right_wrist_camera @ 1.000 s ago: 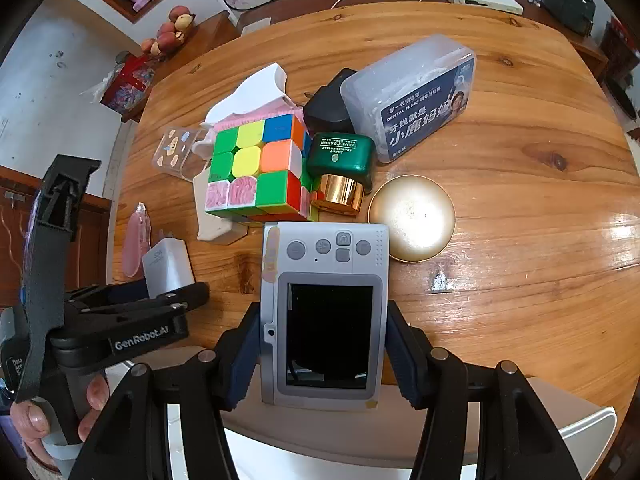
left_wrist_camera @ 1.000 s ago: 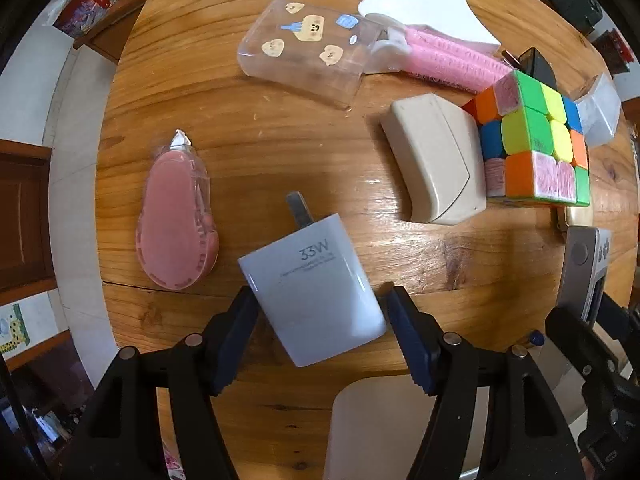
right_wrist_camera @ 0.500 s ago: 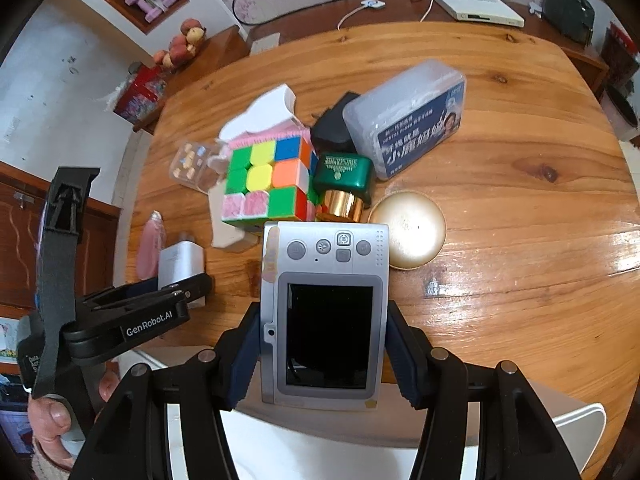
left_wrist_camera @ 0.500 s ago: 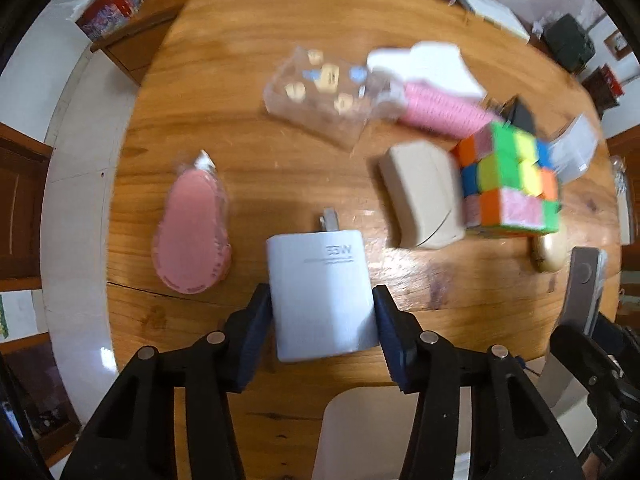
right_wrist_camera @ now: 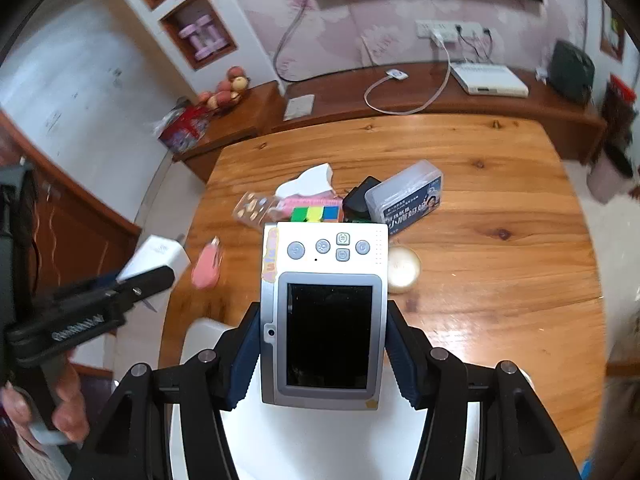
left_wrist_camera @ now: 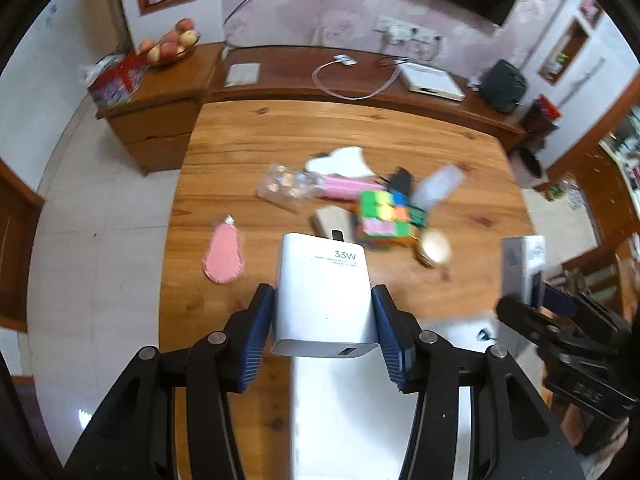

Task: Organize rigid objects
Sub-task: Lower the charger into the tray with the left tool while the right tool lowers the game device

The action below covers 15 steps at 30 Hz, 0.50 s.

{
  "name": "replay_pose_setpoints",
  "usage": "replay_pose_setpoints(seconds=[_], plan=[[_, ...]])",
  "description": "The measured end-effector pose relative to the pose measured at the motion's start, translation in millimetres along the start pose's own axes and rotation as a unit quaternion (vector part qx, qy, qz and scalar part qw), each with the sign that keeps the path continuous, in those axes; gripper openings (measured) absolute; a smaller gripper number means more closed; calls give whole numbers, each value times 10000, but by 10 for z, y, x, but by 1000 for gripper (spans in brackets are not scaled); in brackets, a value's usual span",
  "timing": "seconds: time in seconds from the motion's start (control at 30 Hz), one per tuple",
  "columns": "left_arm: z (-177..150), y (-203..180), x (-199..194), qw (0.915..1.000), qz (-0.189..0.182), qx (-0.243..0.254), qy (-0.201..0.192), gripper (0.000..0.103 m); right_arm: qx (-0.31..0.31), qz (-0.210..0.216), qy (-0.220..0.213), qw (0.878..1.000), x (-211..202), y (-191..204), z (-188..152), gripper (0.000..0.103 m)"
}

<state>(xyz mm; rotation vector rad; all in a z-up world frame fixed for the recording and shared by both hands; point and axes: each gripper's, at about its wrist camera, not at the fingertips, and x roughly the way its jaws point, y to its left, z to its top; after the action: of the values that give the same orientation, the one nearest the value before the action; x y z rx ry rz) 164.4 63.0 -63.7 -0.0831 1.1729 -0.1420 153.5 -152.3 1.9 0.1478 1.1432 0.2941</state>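
Observation:
My left gripper (left_wrist_camera: pixel 324 320) is shut on a white 33W charger (left_wrist_camera: pixel 322 300) and holds it high above the near edge of the wooden table (left_wrist_camera: pixel 248 148). My right gripper (right_wrist_camera: pixel 324 344) is shut on a silver-blue camera (right_wrist_camera: pixel 324 312), screen up, also lifted above the near table edge. The camera shows at the right of the left wrist view (left_wrist_camera: pixel 524 268). The charger shows at the left of the right wrist view (right_wrist_camera: pixel 158 258).
On the table lie a pink pouch (left_wrist_camera: pixel 223 256), a colour cube (left_wrist_camera: pixel 384 216), a beige case (left_wrist_camera: pixel 332 220), a gold round lid (left_wrist_camera: pixel 434 248), a clear sticker box (left_wrist_camera: pixel 280 186), a pink tissue pack (left_wrist_camera: pixel 344 186) and a translucent floss box (right_wrist_camera: pixel 404 196). A white chair (right_wrist_camera: pixel 320 440) is below the grippers.
Both grippers have risen and pulled back from the table. The left one closed on the charger and lifted it. The camera stays gripped in the right one.

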Motion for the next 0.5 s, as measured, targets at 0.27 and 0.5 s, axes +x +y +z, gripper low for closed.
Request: replay_pose_setpoints(seconds=[0.27, 0.5], plan=[[-759, -363, -134, 9968, -609, 466, 206, 53, -334, -223, 483, 9980, -13, -98, -618, 58], [-1245, -578, 311, 9938, -853, 485, 527, 53, -70, -601, 779, 9951, 379, -423, -1079, 58]])
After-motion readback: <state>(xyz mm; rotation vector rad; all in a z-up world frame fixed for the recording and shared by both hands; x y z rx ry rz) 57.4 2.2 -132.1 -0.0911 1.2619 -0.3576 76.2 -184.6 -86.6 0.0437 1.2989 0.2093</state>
